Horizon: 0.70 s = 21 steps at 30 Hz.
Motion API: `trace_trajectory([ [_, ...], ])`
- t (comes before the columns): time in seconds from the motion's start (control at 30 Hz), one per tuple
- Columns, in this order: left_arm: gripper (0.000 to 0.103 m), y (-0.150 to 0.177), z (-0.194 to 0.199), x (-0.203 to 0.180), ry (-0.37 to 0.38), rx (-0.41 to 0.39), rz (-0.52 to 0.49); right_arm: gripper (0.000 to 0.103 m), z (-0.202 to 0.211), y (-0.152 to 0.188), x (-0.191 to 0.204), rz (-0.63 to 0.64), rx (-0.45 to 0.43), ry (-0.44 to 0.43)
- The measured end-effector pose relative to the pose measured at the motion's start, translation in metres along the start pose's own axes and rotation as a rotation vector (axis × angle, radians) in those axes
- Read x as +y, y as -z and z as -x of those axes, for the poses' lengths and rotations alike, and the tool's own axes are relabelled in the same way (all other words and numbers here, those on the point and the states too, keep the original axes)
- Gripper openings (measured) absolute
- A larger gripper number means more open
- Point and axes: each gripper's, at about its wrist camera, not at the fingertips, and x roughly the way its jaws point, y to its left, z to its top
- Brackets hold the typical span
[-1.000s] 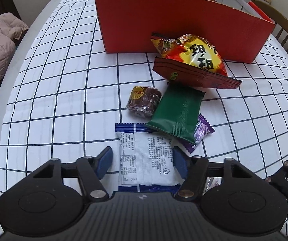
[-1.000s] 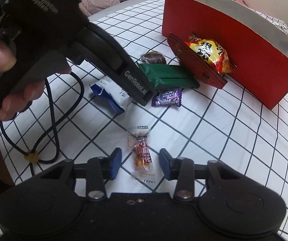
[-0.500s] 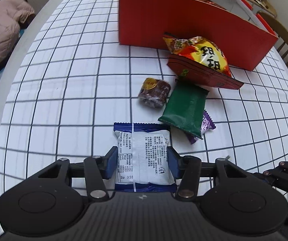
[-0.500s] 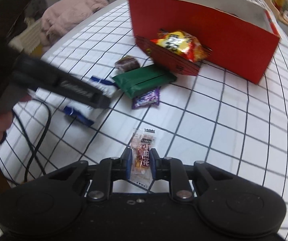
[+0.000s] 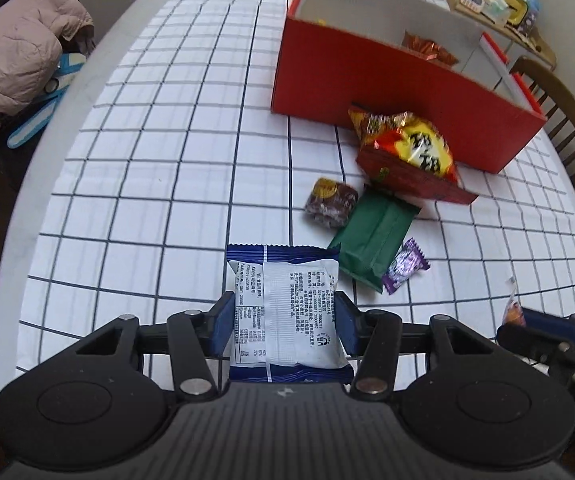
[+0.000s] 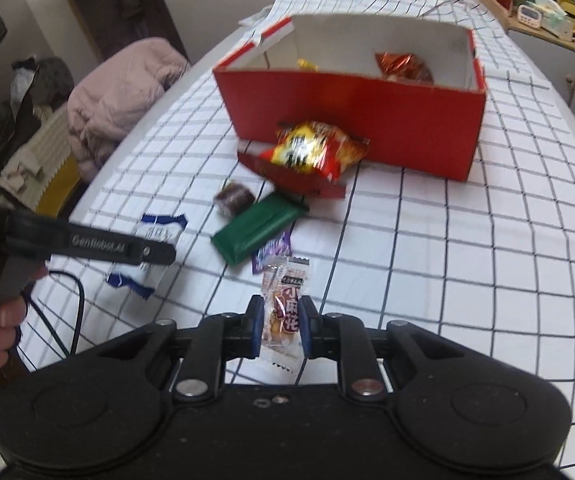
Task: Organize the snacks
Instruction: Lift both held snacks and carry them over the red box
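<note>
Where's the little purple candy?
The purple candy lies on the checked tablecloth, tucked against the green packet's near right corner, in front of the red box.

Soft even light, fisheye-bent edges, slight blur

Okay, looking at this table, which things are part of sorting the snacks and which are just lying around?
Part of the job:
red box
blue and white packet in left claw
small clear packet in right claw
green packet
yellow and red chip bag
purple candy

Lying about:
pink jacket
wooden chair
</note>
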Motion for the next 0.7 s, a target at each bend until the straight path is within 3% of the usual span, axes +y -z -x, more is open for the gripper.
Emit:
trace_trajectory([
  [0.33,0.051,-0.029,0.036,-0.005,0.014,-0.071,0.011,0.018,0.031,-0.037,-0.008,-0.029,-0.092,0.02],
  [0.7,0.051,-0.083,0.067,-0.033,0.011,-0.186,-0.044,0.018,0.049,-0.089,-0.034,-0.053,-0.174,0.047],
])
